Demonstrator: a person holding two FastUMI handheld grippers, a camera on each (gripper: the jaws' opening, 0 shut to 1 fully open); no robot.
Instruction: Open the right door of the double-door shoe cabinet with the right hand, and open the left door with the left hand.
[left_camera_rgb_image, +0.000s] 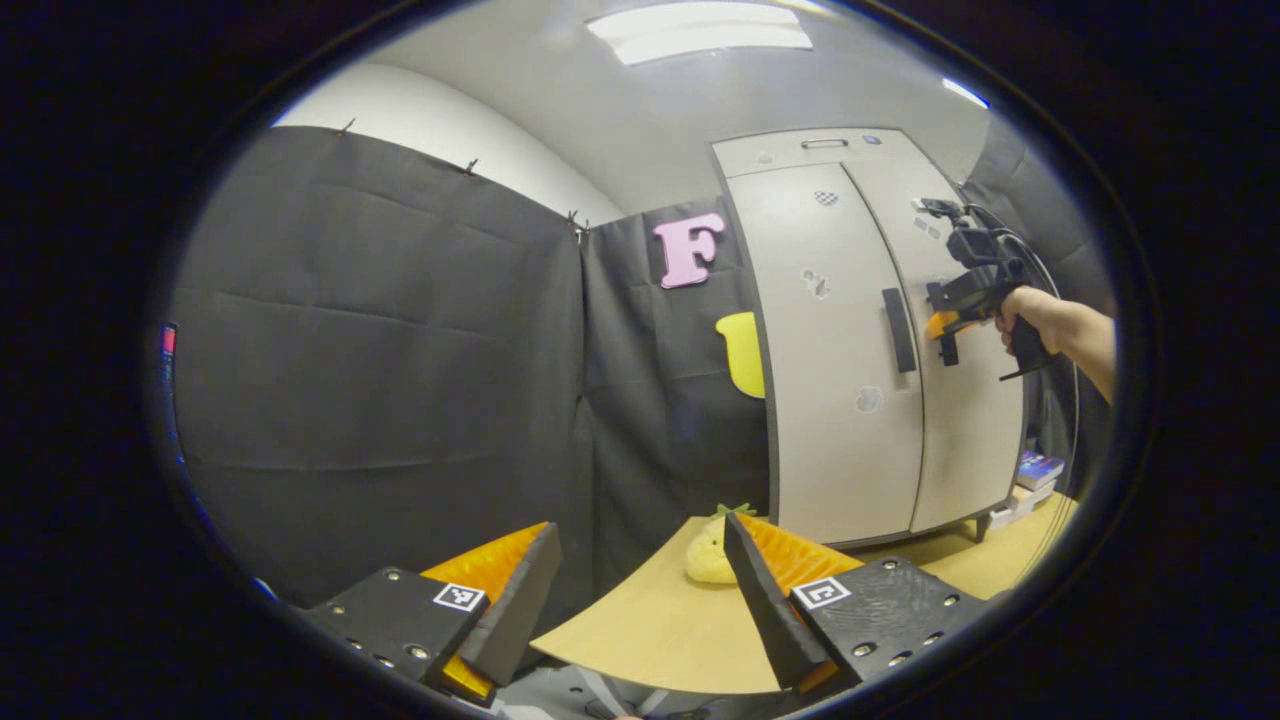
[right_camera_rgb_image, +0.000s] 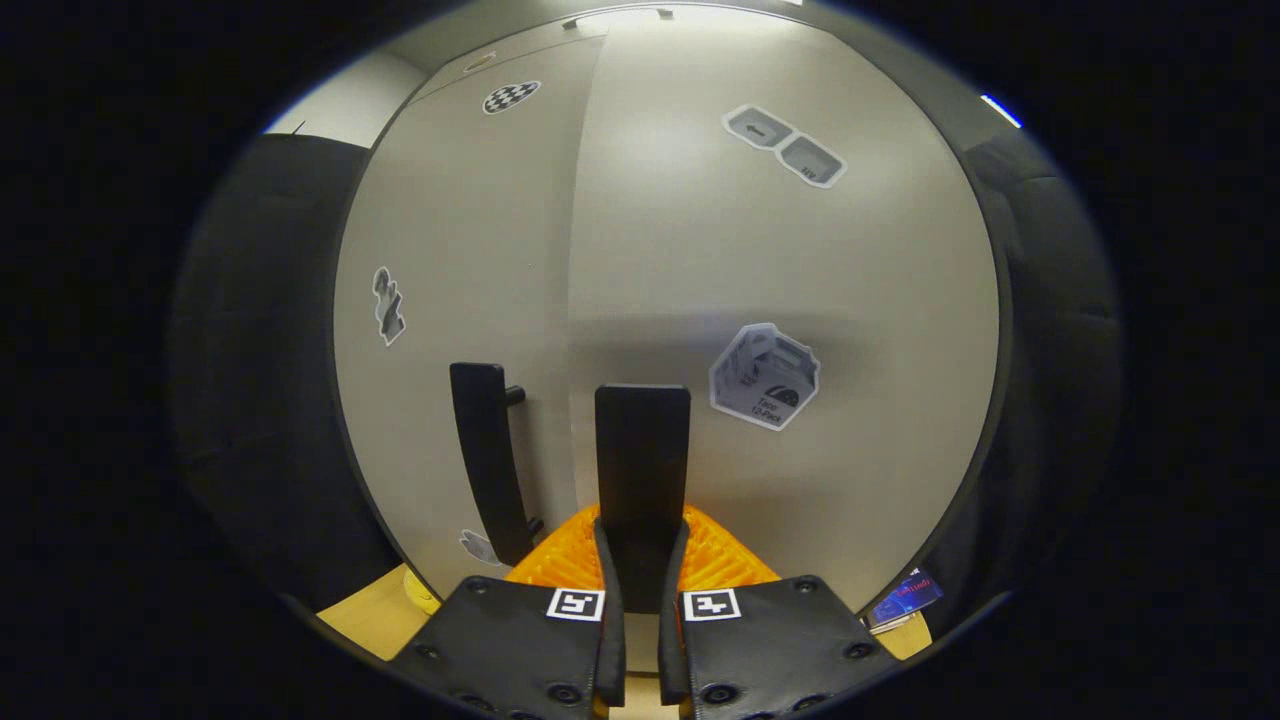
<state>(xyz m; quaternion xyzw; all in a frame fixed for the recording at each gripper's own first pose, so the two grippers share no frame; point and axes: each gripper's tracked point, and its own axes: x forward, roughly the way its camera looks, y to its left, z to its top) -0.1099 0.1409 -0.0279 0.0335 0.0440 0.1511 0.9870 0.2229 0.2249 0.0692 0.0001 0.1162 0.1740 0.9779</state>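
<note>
Right gripper view puts your right hand-held gripper (right_camera_rgb_image: 640, 560) pinching the right door's handle (right_camera_rgb_image: 642, 450) at 6 o'clock, ready to pull. Left handle (right_camera_rgb_image: 488, 450) waits at 9 o'clock. Your left hand-held gripper (left_camera_rgb_image: 640, 600) hangs spread over the counter (left_camera_rgb_image: 650, 620).

right handle (right_camera_rgb_image: 641, 470) base behind jaws

Wooden table (left_camera_rgb_image: 660, 630): cabinet (left_camera_rgb_image: 850, 400) standing at far edge; yellow plush (left_camera_rgb_image: 708, 556) just beside its left corner; books (left_camera_rgb_image: 1030, 480) stacked at right.
</note>
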